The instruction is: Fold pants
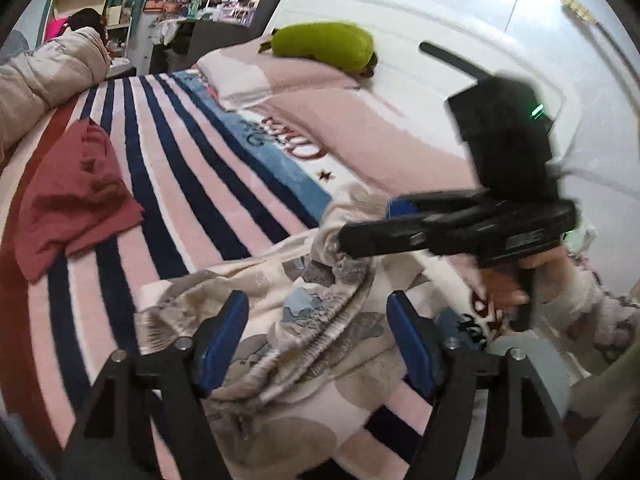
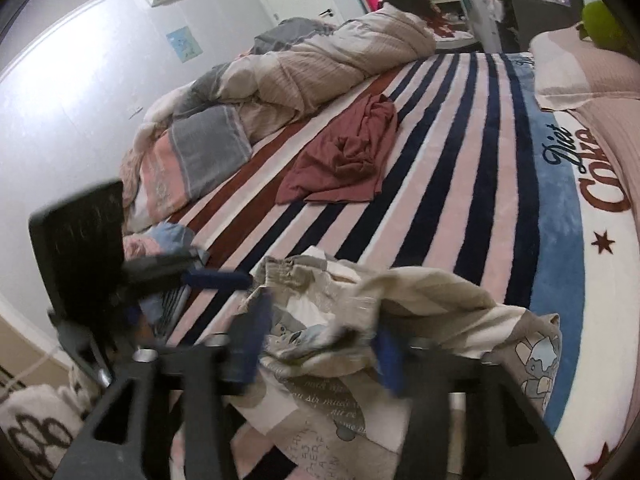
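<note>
The pants (image 1: 304, 320) are cream and grey with cartoon prints and lie bunched on the striped blanket. My left gripper (image 1: 318, 328) is open, its blue pads on either side of the gathered waistband. My right gripper (image 1: 340, 236) shows from the side in the left wrist view, low over the far end of the pants. In the right wrist view the pants (image 2: 420, 292) are crumpled between the blue pads of my right gripper (image 2: 320, 344), which stands open. My left gripper (image 2: 224, 278) shows at the left there, blurred.
The striped blanket (image 1: 180, 184) covers the bed. A crumpled maroon garment (image 2: 344, 156) lies farther out on it. A person under a quilt (image 2: 320, 60) lies along the bed's far side. A pink pillow (image 1: 320, 92) carries a green plush toy (image 1: 324, 46).
</note>
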